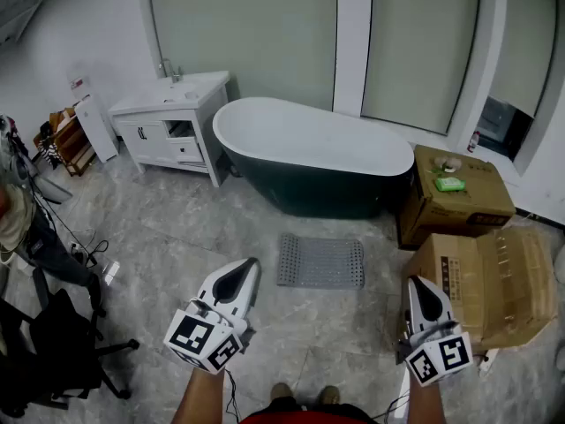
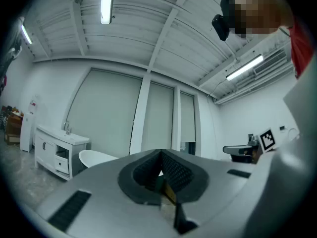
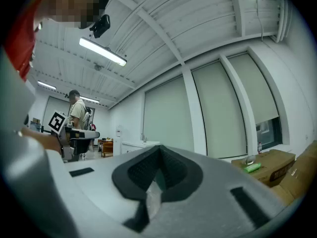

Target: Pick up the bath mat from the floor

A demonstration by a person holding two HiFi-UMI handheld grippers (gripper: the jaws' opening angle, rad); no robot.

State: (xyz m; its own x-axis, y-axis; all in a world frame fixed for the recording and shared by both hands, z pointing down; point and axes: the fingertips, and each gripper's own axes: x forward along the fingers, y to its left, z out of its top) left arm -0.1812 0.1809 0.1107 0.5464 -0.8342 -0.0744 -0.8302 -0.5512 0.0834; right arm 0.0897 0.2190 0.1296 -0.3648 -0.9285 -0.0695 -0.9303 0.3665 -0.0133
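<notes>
While the bath mat (image 1: 320, 261) lies flat on the grey tiled floor (image 1: 177, 237), just in front of the dark bathtub (image 1: 309, 153) and parallel to its side, neither gripper touches it. The left gripper (image 1: 251, 265) hangs above the floor to the left of the mat, tip pointing up toward the tub; in its own view its fingers (image 2: 176, 171) are clenched together at the tips with nothing between them. The right gripper (image 1: 413, 283) hangs to the right of the mat, beside a flattened cardboard box (image 1: 494, 285). Its fingers (image 3: 173, 170) are likewise pressed together and empty. The mat sits between the two grippers and farther from the person than either tip.

A second cardboard box (image 1: 455, 197) stands against the right end of the tub, with a small green item (image 1: 450, 184) on top. A white vanity (image 1: 172, 117) with a sink stands left of the tub. At the left edge of the head view another person (image 1: 13, 215) is partly in sight, next to a black chair (image 1: 53, 347).
</notes>
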